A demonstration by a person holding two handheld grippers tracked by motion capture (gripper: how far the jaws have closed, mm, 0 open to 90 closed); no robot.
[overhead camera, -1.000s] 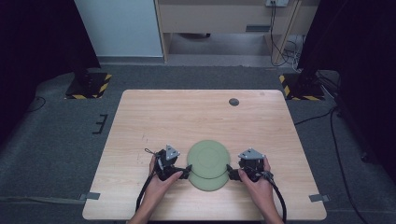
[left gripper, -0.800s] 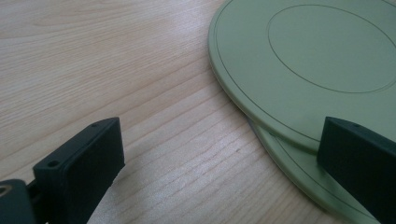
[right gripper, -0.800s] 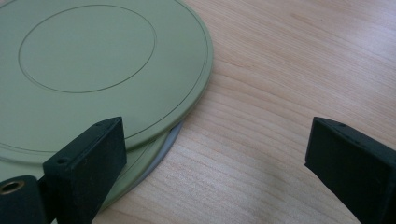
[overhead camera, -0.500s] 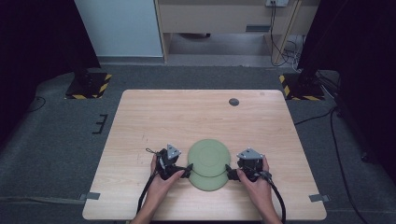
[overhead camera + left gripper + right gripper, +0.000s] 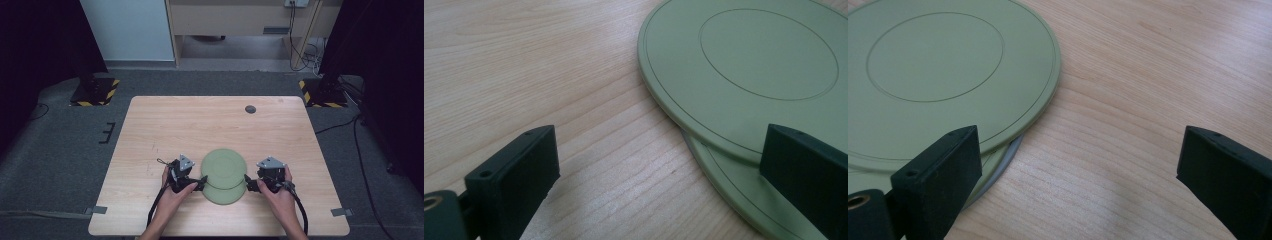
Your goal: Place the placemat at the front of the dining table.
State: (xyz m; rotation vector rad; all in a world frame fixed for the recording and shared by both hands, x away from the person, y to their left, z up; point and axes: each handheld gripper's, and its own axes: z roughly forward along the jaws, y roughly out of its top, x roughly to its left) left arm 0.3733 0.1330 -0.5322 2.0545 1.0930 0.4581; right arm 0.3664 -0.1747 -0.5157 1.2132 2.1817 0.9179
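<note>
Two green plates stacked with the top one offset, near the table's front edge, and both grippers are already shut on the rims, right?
Not quite. Both grippers are open: the left gripper and right gripper each show jaws spread wide in their own gripper views, one jaw over bare table. The rest holds: top plate sits offset on the lower plate.

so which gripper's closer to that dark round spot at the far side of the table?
Right. The right gripper sits at the green plates' right edge, nearer the spot's side. The left gripper is at their left edge, farther off diagonally. Both stay far from it.
</note>
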